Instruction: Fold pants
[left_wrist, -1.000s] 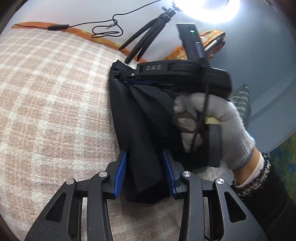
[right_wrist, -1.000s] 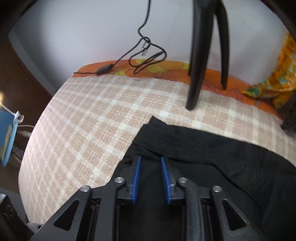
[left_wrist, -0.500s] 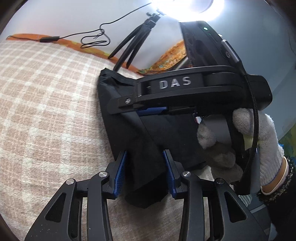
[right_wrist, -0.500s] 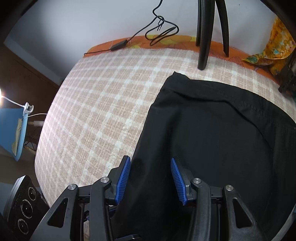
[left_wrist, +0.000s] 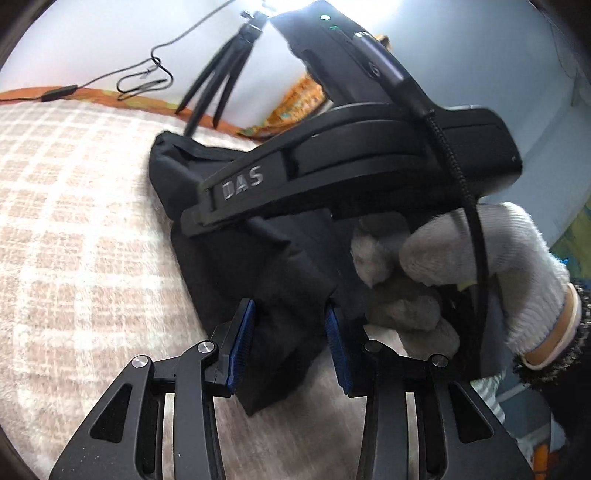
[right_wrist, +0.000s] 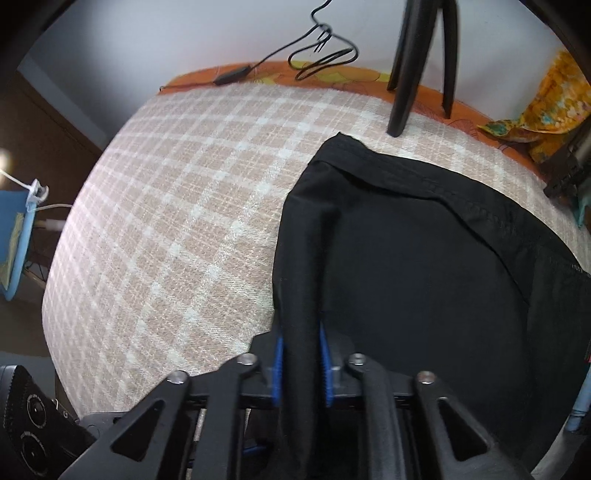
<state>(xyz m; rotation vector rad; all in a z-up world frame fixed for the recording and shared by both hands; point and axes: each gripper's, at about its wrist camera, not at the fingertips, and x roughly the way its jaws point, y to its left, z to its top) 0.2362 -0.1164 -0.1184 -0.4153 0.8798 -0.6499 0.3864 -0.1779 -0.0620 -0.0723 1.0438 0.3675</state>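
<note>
Black pants (right_wrist: 424, 280) spread on a checked bed blanket (right_wrist: 177, 206), right tool (right_wrist: 300, 365) closing on a raised fold at their 9 o'clock edge, left tool (left_wrist: 290, 345) clamped on bunched pant fabric, tripod (right_wrist: 406, 66) at 12 o'clock

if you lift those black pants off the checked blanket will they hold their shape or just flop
Probably flop: the black pants bunch into a narrow ridge where the closing right tool pinches them. Likely light, since the fabric looks thin. The corner between the left tool pads sags loosely over the checked blanket.
</note>
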